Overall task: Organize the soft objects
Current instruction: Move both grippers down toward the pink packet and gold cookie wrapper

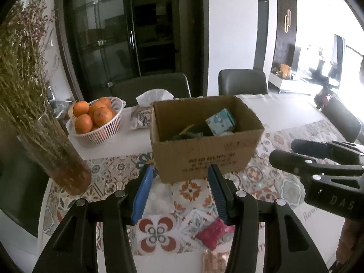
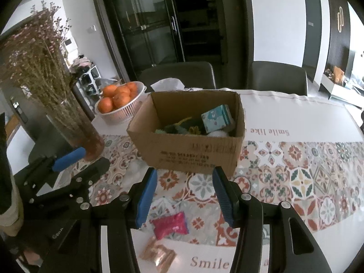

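An open cardboard box (image 1: pixel 202 159) (image 2: pixel 191 152) stands on the patterned tablecloth. It holds a teal patterned packet (image 1: pixel 220 120) (image 2: pixel 217 118), dark green and yellow soft items (image 2: pixel 182 126) and something white (image 2: pixel 218 134). A pink soft pouch (image 1: pixel 212 233) (image 2: pixel 170 225) lies on the cloth below both grippers. A copper-coloured packet (image 2: pixel 158 256) (image 1: pixel 215 262) lies nearer still. A white soft lump (image 1: pixel 159 196) lies between my left fingers. My left gripper (image 1: pixel 180 190) is open and empty. My right gripper (image 2: pixel 184 192) is open and empty; it also shows in the left wrist view (image 1: pixel 295 154).
A glass vase of dried flowers (image 1: pixel 56 157) (image 2: pixel 77 132) stands at the left. A white basket of oranges (image 1: pixel 95 122) (image 2: pixel 120 104) and a tissue pack (image 1: pixel 145 111) sit behind the box. Dark chairs (image 1: pixel 242 82) (image 2: pixel 276 77) line the far table edge.
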A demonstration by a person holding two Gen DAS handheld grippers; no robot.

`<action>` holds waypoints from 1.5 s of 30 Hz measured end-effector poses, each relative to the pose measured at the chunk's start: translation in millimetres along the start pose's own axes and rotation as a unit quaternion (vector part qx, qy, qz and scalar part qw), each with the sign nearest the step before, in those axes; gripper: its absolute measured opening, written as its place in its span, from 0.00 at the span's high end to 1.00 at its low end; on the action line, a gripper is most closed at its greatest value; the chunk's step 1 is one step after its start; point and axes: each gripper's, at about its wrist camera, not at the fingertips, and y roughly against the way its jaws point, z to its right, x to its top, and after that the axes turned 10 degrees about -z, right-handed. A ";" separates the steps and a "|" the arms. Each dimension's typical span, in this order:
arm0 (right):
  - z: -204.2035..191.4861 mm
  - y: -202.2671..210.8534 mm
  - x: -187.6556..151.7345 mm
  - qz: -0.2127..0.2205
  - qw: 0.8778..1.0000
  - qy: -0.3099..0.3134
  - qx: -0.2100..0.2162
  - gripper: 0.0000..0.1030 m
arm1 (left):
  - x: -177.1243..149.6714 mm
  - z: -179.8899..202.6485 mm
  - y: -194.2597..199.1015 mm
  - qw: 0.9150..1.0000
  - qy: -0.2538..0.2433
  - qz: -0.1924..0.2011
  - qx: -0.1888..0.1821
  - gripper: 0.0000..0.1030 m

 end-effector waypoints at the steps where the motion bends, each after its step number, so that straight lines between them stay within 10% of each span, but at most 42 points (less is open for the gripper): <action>1: -0.4 1.2 -2.4 0.000 1.000 -0.001 0.000 0.49 | -3.2 -0.1 1.8 1.000 -0.001 -0.001 -0.002 0.52; 26: -37.6 25.2 -96.1 0.029 0.995 -0.098 -0.008 0.47 | -70.4 -12.4 47.1 0.994 -0.094 0.012 -0.053 0.52; 45: -50.8 6.9 -169.7 0.083 0.965 -0.236 -0.079 0.32 | -94.8 -4.0 20.7 0.964 -0.253 -0.001 -0.087 0.52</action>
